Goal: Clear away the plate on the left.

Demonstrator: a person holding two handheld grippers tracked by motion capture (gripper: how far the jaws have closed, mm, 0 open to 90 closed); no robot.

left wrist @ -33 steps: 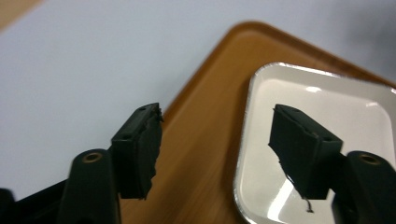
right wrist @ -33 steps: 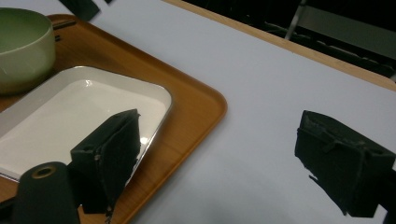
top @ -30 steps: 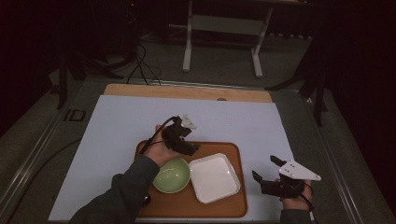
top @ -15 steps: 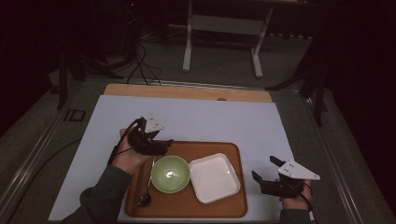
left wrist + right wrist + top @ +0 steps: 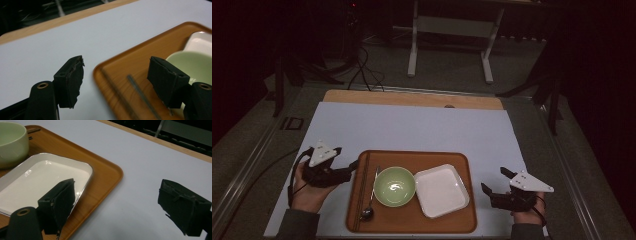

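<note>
The wooden tray (image 5: 412, 222) lies low in the frame's centre, its long axis running left to right, carrying chopsticks (image 5: 362, 192), spoon (image 5: 371, 197), green bowl (image 5: 395, 186) and white dish (image 5: 442, 190). The left gripper (image 5: 351, 168), wide open and empty, straddles its left rim; the right gripper (image 5: 494, 181), equally open and empty, sits just off its right edge.

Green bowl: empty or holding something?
Empty: the green bowl on the tray shows only its bare glossy inside in the high view.
</note>
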